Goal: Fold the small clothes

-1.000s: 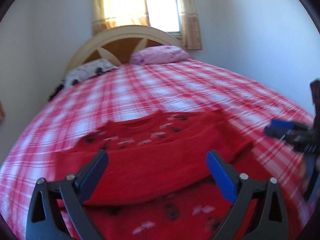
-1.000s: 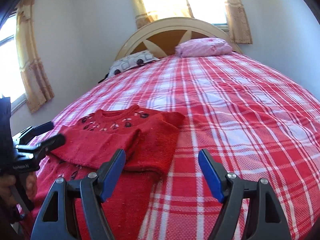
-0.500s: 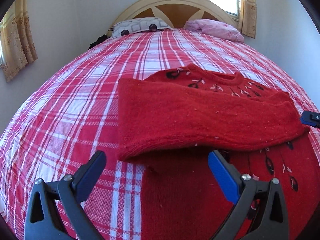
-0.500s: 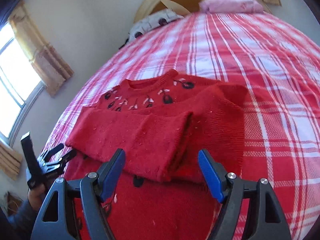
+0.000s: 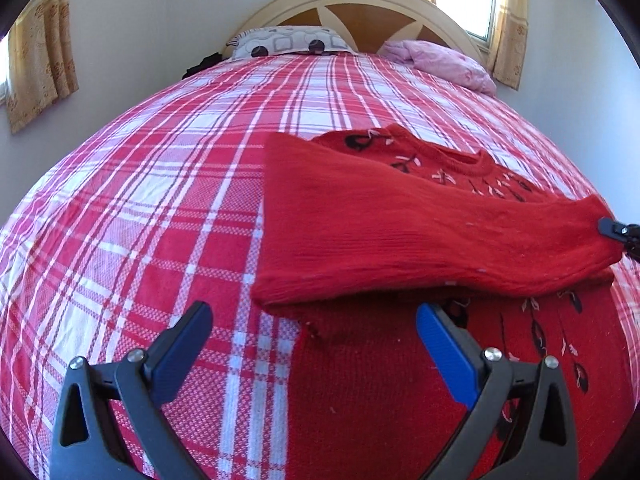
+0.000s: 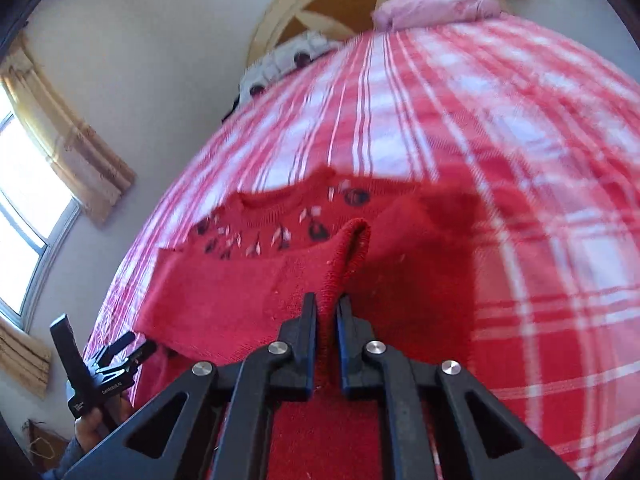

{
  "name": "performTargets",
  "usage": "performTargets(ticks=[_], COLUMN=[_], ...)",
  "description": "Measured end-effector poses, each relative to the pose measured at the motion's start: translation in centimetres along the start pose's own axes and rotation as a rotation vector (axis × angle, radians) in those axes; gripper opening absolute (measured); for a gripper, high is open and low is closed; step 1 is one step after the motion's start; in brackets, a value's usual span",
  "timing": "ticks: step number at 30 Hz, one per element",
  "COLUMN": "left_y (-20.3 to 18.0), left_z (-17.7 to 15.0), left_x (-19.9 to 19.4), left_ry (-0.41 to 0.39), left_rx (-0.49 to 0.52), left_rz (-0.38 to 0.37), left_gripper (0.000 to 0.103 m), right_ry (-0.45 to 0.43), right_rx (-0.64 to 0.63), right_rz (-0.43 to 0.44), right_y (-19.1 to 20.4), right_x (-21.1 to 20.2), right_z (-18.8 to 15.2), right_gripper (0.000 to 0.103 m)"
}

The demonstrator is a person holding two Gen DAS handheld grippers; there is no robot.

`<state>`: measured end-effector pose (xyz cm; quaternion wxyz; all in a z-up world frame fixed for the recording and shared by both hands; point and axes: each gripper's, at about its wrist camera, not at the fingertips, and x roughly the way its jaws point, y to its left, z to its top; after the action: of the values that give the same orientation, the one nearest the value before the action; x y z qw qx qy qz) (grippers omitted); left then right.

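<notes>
Right gripper (image 6: 326,312) pinches the red sweater's (image 6: 248,292) folded sleeve edge — apparently lifting it; left gripper (image 5: 312,332) spread wide.

At frame bottom, the right claw (image 6: 326,312) pinches a raised fold of the red sweater (image 6: 248,300) on the plaid bed (image 6: 520,128).

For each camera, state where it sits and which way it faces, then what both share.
Left wrist: rides the left claw, low above the bed, facing the headboard; its open fingers show, and the right claw's tip at the right edge.
Right wrist: rides the right claw, shut on the red sweater sleeve's fold; the left claw and its hand show lower left.
Shared: sweater, bed, headboard, pink pillow.
</notes>
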<state>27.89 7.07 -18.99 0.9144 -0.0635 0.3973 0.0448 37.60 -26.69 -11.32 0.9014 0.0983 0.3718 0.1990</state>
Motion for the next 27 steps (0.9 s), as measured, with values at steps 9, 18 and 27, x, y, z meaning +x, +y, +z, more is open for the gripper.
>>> performTargets(ticks=[9, 18, 27], left_y=[0.8, 1.9, 2.8], left_z=[0.1, 1.8, 2.8], left_x=[-0.3, -1.9, 1.9], left_ry=[0.000, -0.079, 0.045], left_rx=[-0.046, -0.070, 0.028], left_rz=[0.028, 0.022, 0.163], left_gripper=[0.103, 0.103, 0.103], right_ry=[0.013, 0.027, 0.016], right_rx=[-0.024, -0.090, -0.244], right_rz=[-0.143, -0.223, -0.077], right_y=[-2.2, -2.4, 2.6], right_x=[-0.4, -0.4, -0.4], right_z=[0.3, -1.3, -2.3], right_gripper=[0.008, 0.079, 0.079])
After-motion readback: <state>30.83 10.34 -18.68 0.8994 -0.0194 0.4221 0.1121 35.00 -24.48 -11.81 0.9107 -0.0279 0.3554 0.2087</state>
